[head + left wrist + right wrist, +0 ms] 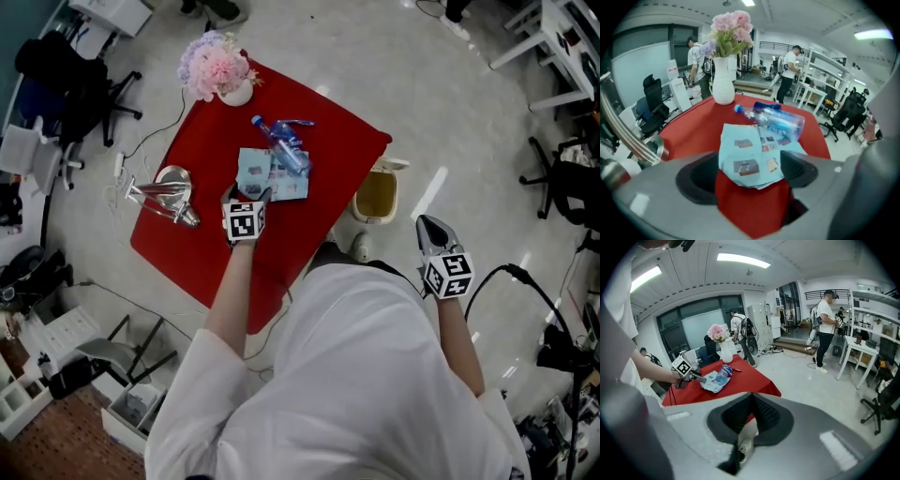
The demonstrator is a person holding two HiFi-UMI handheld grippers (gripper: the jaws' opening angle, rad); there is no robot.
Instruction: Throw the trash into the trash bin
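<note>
The red-covered counter [187,253] fills the middle of the head view, one corner towards the person. The trash bin [376,195] stands on the floor just beside its right edge, mouth open and lid tipped back.

Two pieces of trash lie together mid-counter: a pale blue printed sheet [255,173] and a clear plastic bottle [281,148] resting across the sheet's far side. A vase of pink flowers [220,70] stands at the far corner, and a metal cup [164,192] lies on its side near the left edge.

The step in hand looks like the pick-up – nothing is lifted yet. The left gripper [247,194] is pitched down over the sheet's near edge. In its own view its jaws stand wide, with the sheet's near corner [750,157] between them and neither pad pressing on it. The bottle [780,122] lies just beyond.

The right gripper [431,225] hangs over bare floor to the right of the bin, well apart from the counter. Its jaws are together with nothing in them [750,404].

The next move calls for closing on the flat sheet, probably by catching the corner that shows a slight lift. The bottle's weight on the far side may drag or roll as the sheet comes up.

The way to the bin runs right across bare cloth and over the counter's edge – clear, with open floor around the bin. The vase and cup are well aside.
</note>
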